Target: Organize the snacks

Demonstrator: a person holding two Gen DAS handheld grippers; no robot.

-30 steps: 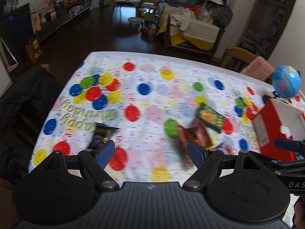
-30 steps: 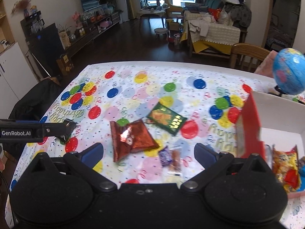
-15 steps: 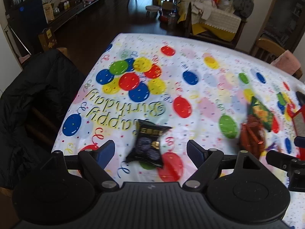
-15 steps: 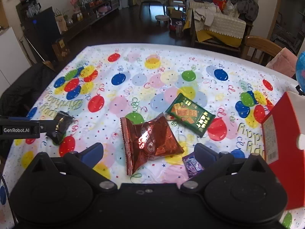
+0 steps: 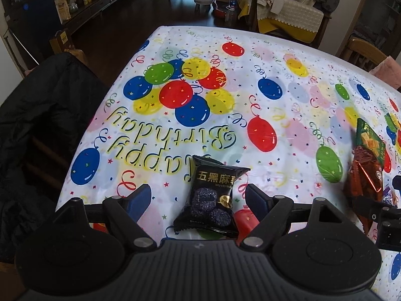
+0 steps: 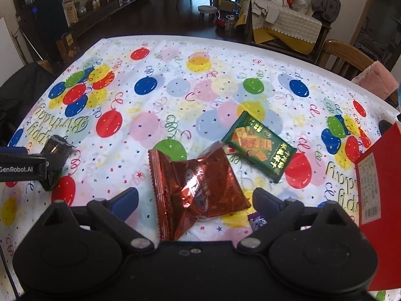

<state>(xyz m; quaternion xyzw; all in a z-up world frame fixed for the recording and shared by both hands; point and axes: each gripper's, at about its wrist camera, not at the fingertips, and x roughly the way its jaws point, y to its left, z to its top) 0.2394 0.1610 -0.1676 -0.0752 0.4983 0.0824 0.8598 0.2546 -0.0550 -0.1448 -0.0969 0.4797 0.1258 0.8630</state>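
Two claws over a desk with a balloon-print cover. The left claw is released, straddling a black snack packet. The right claw is closing around a red foil bag, its pads not yet touching. A green packet lies just beyond; a red box stands at far right. Risk: slick, puffy foil may slide or crumple under an off-centre pinch.

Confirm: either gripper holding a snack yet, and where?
Nothing held. Left gripper open around black packet; right gripper closing around red packet, pads not touching.
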